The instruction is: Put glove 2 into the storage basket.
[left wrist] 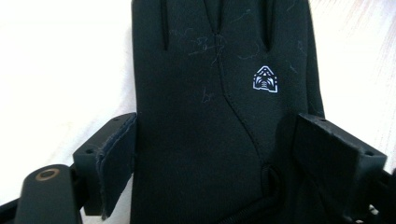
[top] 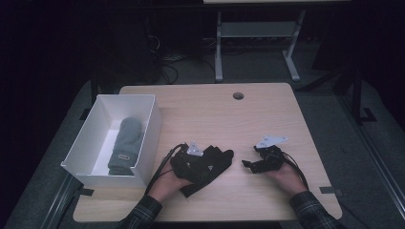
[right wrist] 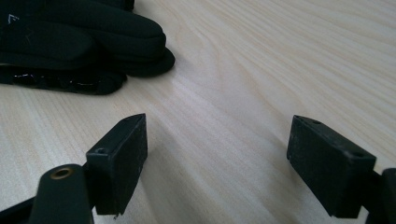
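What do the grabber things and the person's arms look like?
Both are black. The left gripper and right gripper each have two blocky black jaws, a grey three-cornered plate on top, and a black cable trailing back. The person wears dark plaid sleeves.

My high view is dim, the room behind the desk nearly black. Both gripper views are brighter: pale wood washes out beside the black glove, and nearby jaws look slightly soft.

Matt black cloth glove; smooth pale wood table.
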Motion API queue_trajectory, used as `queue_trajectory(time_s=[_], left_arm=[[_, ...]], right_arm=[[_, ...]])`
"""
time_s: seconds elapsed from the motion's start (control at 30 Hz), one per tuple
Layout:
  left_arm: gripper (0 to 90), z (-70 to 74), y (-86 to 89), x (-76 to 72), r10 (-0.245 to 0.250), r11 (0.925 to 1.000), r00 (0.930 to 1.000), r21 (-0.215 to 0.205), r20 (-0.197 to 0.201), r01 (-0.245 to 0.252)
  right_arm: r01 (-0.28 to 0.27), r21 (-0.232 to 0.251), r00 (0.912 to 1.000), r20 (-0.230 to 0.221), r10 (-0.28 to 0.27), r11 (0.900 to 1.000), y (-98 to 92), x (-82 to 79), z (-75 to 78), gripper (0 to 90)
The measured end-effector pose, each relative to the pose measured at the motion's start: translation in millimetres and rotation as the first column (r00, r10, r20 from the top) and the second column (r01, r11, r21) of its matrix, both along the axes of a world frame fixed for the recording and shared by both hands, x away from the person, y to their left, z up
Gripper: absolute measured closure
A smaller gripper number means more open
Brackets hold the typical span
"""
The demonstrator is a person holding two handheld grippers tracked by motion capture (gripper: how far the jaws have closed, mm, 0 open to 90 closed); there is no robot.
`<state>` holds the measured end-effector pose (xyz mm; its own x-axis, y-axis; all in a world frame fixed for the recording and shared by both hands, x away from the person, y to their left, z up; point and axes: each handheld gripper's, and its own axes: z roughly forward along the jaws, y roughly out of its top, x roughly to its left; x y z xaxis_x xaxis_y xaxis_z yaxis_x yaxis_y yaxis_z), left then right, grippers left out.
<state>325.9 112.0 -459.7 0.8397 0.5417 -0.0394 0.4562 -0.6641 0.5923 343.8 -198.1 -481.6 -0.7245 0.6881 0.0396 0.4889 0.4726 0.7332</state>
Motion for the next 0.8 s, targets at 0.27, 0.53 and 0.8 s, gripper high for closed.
queue_trajectory(time_s=[0.27, 0.53, 0.8], left_arm=[[30.4, 3.6, -0.2, -1.5, -0.033, 0.9994, 0.9994, 0.005, -0.009, 0.033], [61.2, 9.1, -3.2, -3.2, -0.064, 0.9980, 0.9956, 0.000, -0.069, 0.064], [64.6, 17.9, -1.1, -0.9, -0.054, 0.9979, 0.9913, -0.041, -0.119, 0.050]], right_arm=[[0.000, 0.000, 1.0000, 0.000, 0.000, 1.000, 0.0, -0.1, 0.0, 20.3], [0.000, -0.001, 1.0000, 0.001, 0.000, 1.000, 0.0, -0.1, 0.0, 20.3], [0.001, 0.000, 1.0000, 0.000, -0.001, 1.000, 0.0, -0.1, 0.0, 20.2]])
